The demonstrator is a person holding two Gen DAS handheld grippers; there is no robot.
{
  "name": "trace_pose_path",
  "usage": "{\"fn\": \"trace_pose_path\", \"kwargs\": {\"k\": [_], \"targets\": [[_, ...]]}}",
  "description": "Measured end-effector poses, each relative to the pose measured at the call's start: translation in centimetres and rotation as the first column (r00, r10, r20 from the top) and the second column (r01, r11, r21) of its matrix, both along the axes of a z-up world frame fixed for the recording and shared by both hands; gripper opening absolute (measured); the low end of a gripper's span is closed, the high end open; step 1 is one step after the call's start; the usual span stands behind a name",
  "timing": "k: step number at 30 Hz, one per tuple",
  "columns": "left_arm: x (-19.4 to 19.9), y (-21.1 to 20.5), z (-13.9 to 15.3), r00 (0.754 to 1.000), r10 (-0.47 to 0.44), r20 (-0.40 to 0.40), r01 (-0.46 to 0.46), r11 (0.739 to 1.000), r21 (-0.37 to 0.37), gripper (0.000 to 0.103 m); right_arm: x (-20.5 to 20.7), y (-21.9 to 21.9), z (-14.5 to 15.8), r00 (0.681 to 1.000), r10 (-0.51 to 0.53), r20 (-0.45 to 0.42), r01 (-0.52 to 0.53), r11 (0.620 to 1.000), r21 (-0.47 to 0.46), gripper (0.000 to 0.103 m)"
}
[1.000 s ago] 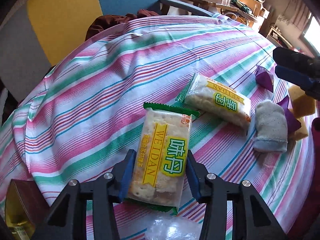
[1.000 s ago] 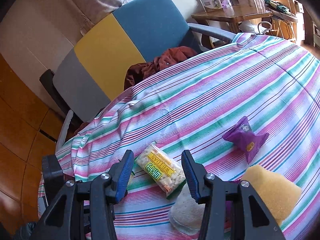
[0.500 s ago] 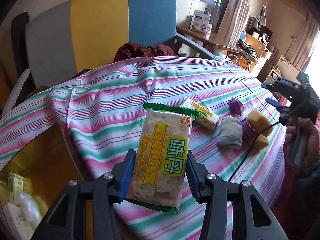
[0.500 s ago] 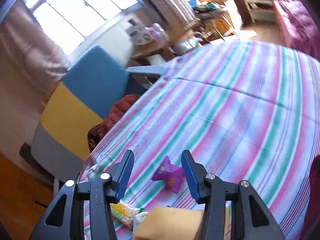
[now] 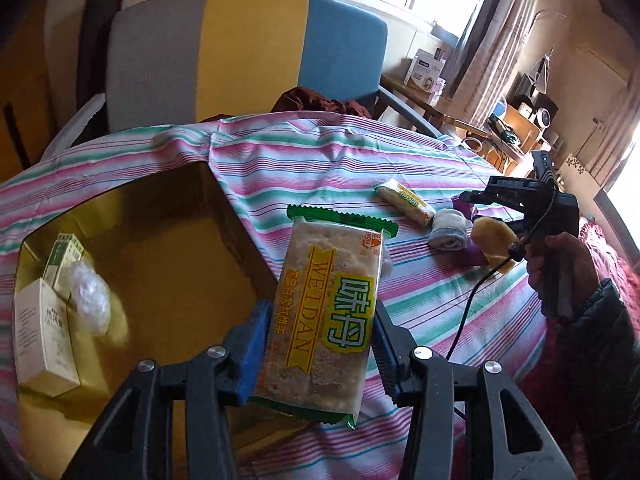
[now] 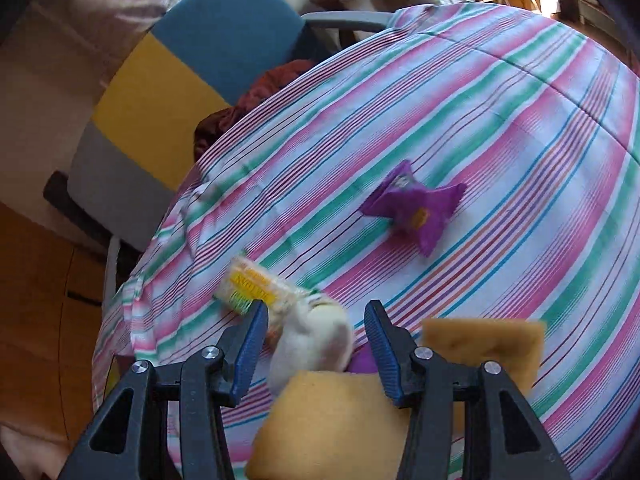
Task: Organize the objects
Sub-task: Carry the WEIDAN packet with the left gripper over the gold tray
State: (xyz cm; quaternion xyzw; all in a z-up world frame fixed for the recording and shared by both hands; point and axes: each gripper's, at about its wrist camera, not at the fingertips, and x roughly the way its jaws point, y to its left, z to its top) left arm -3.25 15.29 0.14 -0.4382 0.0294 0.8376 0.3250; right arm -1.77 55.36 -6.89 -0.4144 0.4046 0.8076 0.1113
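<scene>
The left gripper (image 5: pixel 320 344) was clamped on a cracker packet (image 5: pixel 324 320), blue pads pressing its two long sides near the lower end, so most of the packet stood up and forward of the jaws with its green crimped seal at the far tip. The packet looked light, its film slick and crinkly, and the crackers inside probably brittle. Judging by that, the hold across the flat block of crackers suited it better than a pinch on the floppy seal, and the squeeze wanted to be gentle enough not to snap them.

The gripper pointed forward and a little downward, raised above the striped tablecloth (image 5: pixel 400 168). Ahead and to its left lay an open yellow box (image 5: pixel 168 240) with two small cartons (image 5: pixel 44 336) and a lump of clear plastic (image 5: pixel 90 300) already in it, which seemed the likely place for the packet.

The right gripper (image 6: pixel 314 344) had its jaws spread wide and grasped nothing. It hung tilted down over the cloth; just in front, between its fingers, lay a soft pale rolled cloth (image 6: pixel 316 340), with a second cracker packet (image 6: pixel 256 292) ahead to the left. Yellow sponges (image 6: pixel 328 420) sat close beneath and to its right, squashy and easy to pinch anywhere. A purple wrapper (image 6: pixel 416 212) lay farther ahead, well apart. That view was blurred.
</scene>
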Motion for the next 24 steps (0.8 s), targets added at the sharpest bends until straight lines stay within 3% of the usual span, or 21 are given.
{"fn": "trace_pose_path", "kwargs": {"k": [5, 9, 14, 20, 22, 24], "targets": [[0.7, -2.4, -0.9, 0.999, 0.033, 0.011, -0.033, 0.999, 0.003, 0.049, 0.2, -4.3, 1.5, 0.981, 0.186, -0.052, -0.188, 0.981, -0.051, 0.052], [0.9, -4.2, -1.7, 0.998, 0.063, 0.03, -0.063, 0.998, 0.018, 0.049, 2.4, -3.8, 3.1, 0.991, 0.128, -0.036, -0.125, 0.99, 0.061, 0.052], [1.2, -6.0, -2.3, 0.994, 0.099, 0.045, -0.101, 0.994, 0.036, 0.049, 3.4, -3.1, 2.1, 0.982, 0.097, 0.161, -0.131, 0.967, 0.218, 0.052], [1.7, -7.6, -2.6, 0.99, 0.128, 0.055, -0.13, 0.991, 0.043, 0.049, 3.3, -2.3, 0.6, 0.963, 0.096, 0.253, -0.165, 0.949, 0.268, 0.052], [1.8, -8.1, -2.7, 0.989, 0.137, 0.055, -0.139, 0.989, 0.042, 0.049, 2.4, -2.4, 0.2, 0.943, 0.126, 0.309, -0.206, 0.949, 0.241, 0.052], [2.0, -8.6, -2.7, 0.987, 0.149, 0.059, -0.152, 0.987, 0.049, 0.049, 2.6, -2.1, -0.2, 0.946, 0.136, 0.293, -0.186, 0.971, 0.15, 0.052]]}}
